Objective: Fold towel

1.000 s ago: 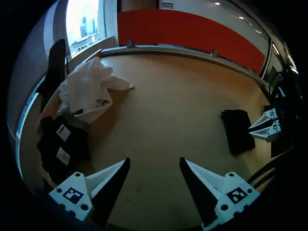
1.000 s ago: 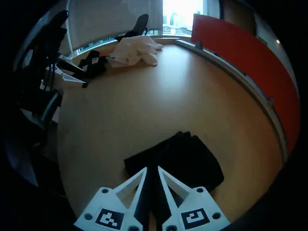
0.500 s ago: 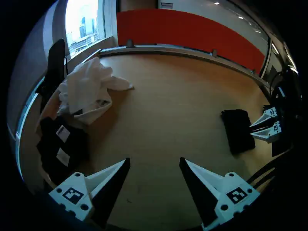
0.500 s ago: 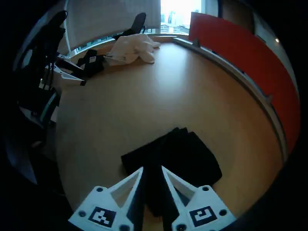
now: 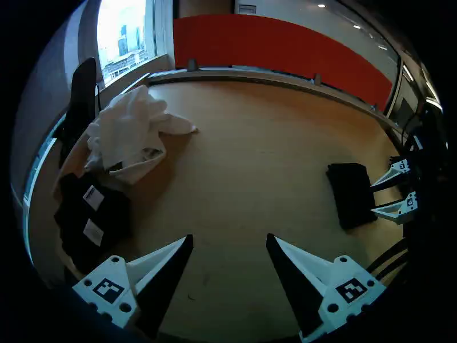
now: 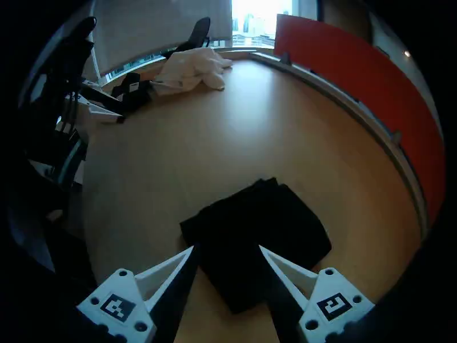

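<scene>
Left gripper view first: the left gripper [image 5: 228,268] sits at the near edge with its two fingers spread wide apart. There's nothing between them but bare wooden table [image 5: 251,148]. The black towel [image 5: 351,194] lies folded into a small rectangle on the right side of the table, well apart from this gripper. The right gripper [image 5: 372,199] is right at the towel's right edge, its white fingers parted and pointing in at it. Whether they actually touch the cloth, can't tell from here. On the far left there's a crumpled white cloth heap [image 5: 131,134], and just nearer than that, a stack of black pieces with white tags [image 5: 91,211]. A red panel [image 5: 285,46] runs along the far side of the table. A bright window [image 5: 123,40] is in the far left corner, with a dark chair [image 5: 83,97] in front of it.

Right gripper view: the right gripper [image 6: 225,280] has its fingers spread, one on either side of the near end of the black towel [image 6: 257,240]. It's not pinching anything. The towel lies flat and folded on the table [image 6: 228,137], its near corner running in between the fingers. Far off on the left is the left gripper [image 6: 111,108], too small to make out its jaws in this view. Beyond it are the white cloth heap [image 6: 191,68] and the black pieces with white tags [image 6: 131,88]. The red panel [image 6: 365,86] lines the right edge, and the window [image 6: 257,20] and chair [image 6: 197,34] are at the far end.
</scene>
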